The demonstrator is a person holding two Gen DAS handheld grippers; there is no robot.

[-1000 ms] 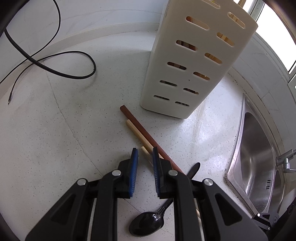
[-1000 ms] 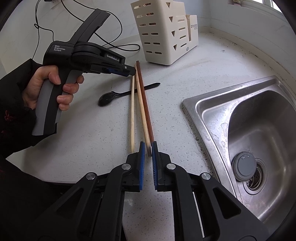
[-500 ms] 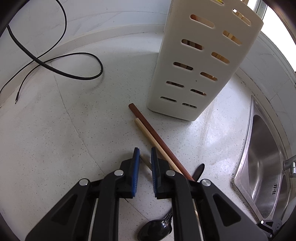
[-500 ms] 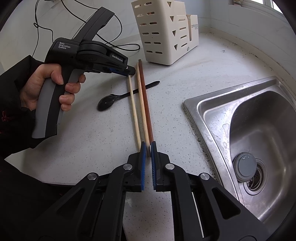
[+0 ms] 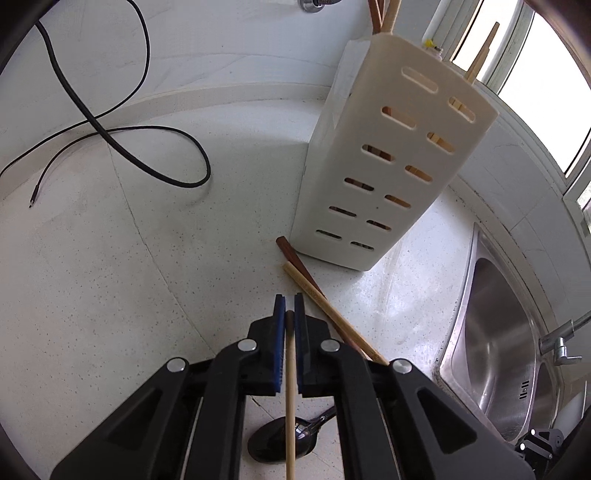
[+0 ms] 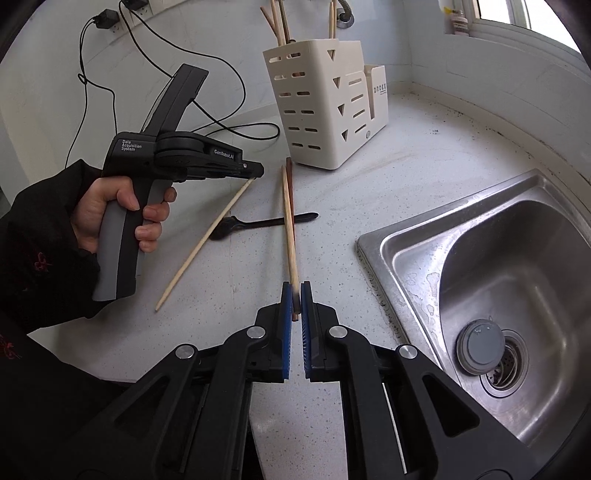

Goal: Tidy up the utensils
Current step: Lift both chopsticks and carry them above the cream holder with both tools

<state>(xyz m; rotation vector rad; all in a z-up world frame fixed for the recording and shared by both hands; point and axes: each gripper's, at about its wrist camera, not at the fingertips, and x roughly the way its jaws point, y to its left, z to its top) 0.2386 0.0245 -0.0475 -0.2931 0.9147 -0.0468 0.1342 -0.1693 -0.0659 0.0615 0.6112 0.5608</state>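
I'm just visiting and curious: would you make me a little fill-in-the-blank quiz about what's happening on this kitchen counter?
1. The left gripper is shut on a single pale ____.
2. The right gripper pinches the ends of ____ chopsticks lying side by side.
3. The black spoon lies on the ____.
4. The white utensil holder already has several chopsticks standing in it; to its right is a steel ____.

Missing words: chopstick; two; counter; sink

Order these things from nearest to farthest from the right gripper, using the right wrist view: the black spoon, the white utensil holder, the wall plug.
1. black spoon: on the counter, ahead and slightly left.
2. white utensil holder: standing farther back, near the wall.
3. wall plug: on the wall, upper left.
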